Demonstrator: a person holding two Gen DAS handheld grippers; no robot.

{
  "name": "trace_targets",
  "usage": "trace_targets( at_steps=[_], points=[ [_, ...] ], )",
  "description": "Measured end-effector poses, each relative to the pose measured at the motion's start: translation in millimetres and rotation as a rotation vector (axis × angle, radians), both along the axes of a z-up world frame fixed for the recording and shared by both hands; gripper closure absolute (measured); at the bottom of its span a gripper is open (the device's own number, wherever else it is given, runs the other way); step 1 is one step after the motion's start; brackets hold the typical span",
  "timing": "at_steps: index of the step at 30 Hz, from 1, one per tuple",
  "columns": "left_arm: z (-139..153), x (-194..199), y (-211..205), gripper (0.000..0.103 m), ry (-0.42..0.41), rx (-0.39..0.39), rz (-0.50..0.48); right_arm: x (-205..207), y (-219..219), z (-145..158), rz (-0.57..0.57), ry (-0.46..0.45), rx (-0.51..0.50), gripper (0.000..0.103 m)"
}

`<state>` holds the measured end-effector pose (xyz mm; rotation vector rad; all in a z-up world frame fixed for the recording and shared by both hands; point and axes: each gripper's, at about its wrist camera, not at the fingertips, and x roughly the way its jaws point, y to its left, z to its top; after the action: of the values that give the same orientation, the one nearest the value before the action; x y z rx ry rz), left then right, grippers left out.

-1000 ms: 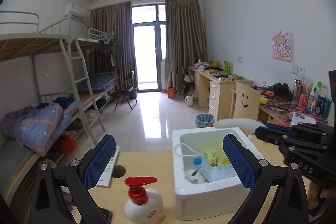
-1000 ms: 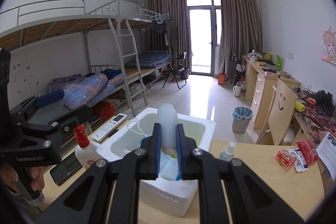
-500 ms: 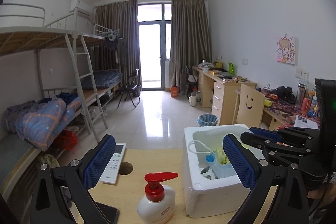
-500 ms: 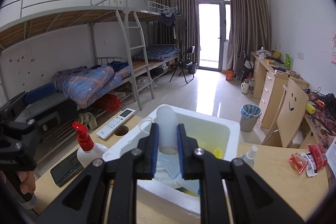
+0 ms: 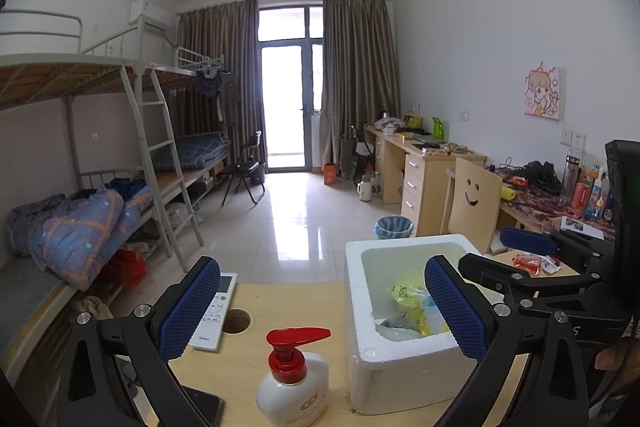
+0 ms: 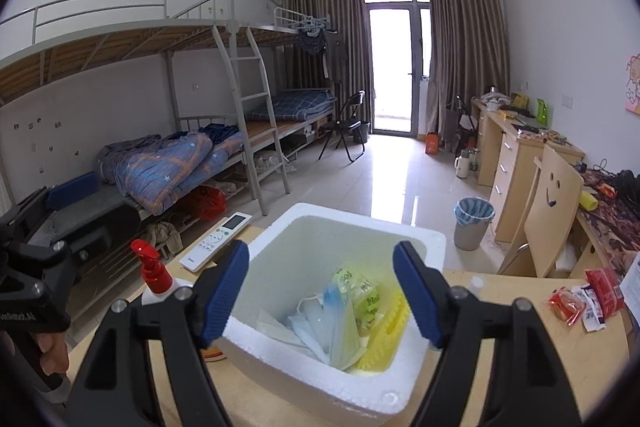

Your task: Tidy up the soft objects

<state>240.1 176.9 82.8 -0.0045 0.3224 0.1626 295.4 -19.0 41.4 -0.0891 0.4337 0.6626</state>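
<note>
Right gripper (image 6: pixel 320 291): jaws just sprung wide, nothing gripped.
Left gripper (image 5: pixel 320 311): jaws wide, empty.
Soft packets (image 6: pixel 352 311): inside white foam box (image 6: pixel 432 239), between right jaws.
Surface: pale wooden table (image 5: pixel 256 295).
Room: tiled dormitory.

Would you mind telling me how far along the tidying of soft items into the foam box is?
Done: the foam box already holds a blue-white pouch and yellow-green packets. In hand: nothing; the right hand-held gripper has just been opening above the box with nothing between its pads, and the left hand-held gripper is open too. Left: red snack packets lie on the table.
</note>
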Motion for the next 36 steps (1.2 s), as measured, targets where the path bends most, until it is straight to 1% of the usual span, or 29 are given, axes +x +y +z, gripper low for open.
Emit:
trace_targets(
  at_steps=[4, 7, 9, 10, 16, 24, 36],
  points=[
    [2.1, -4.1, -5.5, 0.001, 0.000, 0.005, -0.004, -3.3, -6.6, 3.4, -0.009, 0.006, 0.013, 0.024],
    [3.7, -10.5, -9.1, 0.001, -0.003, 0.009, -0.006, -9.0, -12.2, 7.0, -0.021, 0.002, 0.022, 0.013],
    [4.4, -14.3, -11.6, 0.001, -0.003, 0.008, -0.007, -14.6, -17.4, 9.3, -0.026, -0.007, 0.031, 0.001],
    [4.8, -16.9, -12.9, 0.001, -0.003, 0.007, -0.008, -17.8, -18.5, 10.2, -0.027, -0.011, 0.027, 0.000],
    [6.1, -30.6, -19.7, 0.001, 0.003, 0.000, -0.011, -39.5, -23.9, 13.0, -0.045, -0.036, 0.002, 0.000],
    [12.0, -59.3, -31.5, 0.001, -0.016, -0.008, -0.015, -67.1, -39.0, 19.1, -0.065, -0.065, 0.018, 0.000],
    [19.4, -100.2, -50.2, 0.001, -0.037, -0.007, -0.051, -107.8, -57.4, 28.8, -0.084, -0.101, 0.031, 0.000]
  ],
)
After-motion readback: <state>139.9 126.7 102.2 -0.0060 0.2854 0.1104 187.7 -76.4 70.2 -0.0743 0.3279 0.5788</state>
